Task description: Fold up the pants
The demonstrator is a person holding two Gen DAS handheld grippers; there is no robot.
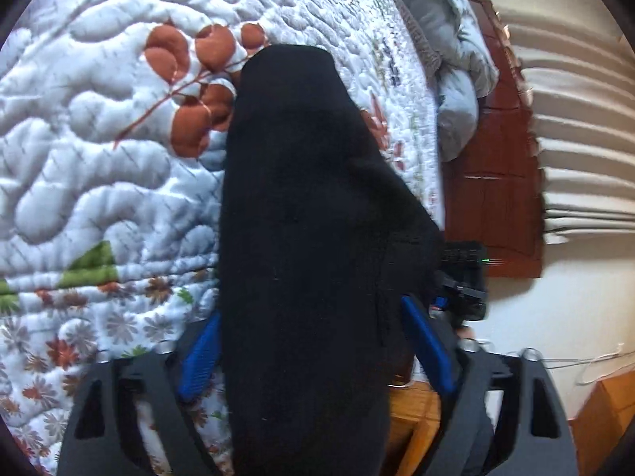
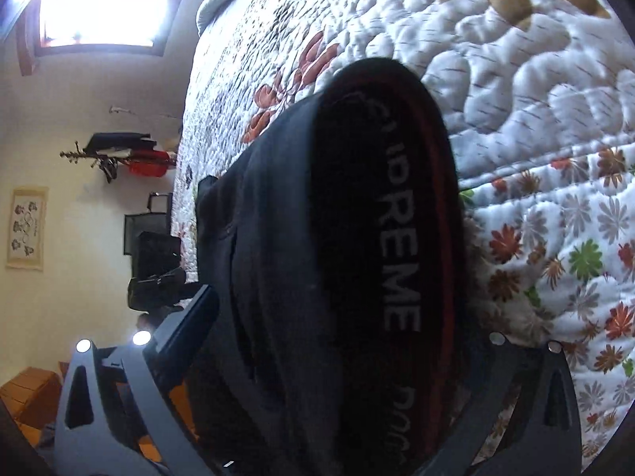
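Pants (image 1: 301, 238), black, gripped between the blue fingers (image 1: 200, 357) of the left claw (image 1: 313, 353), clenched on a doubled thickness of cloth. Held that way, by judgement, to keep stacked layers aligned while raised. Remainder of the garment draped forward from the grip toward the quilted bedspread (image 1: 99, 139); whether the far end touches it, not discernible.

Right claw (image 2: 337, 357) likewise clenched on the pants (image 2: 278, 258), at the waistband (image 2: 397, 238) with partly legible lettering ending "REME". Grip at the waistband likely chosen as the stiffest edge, giving control of the fold line.

Both grips lifted above the bed, cloth bunched between the jaws, not spread flat. Fold judged in progress, not finished.

Beyond the bed: crumpled grey duvet (image 1: 456, 79) at its far edge, wooden headboard (image 1: 496, 178), bright window (image 2: 99, 0).
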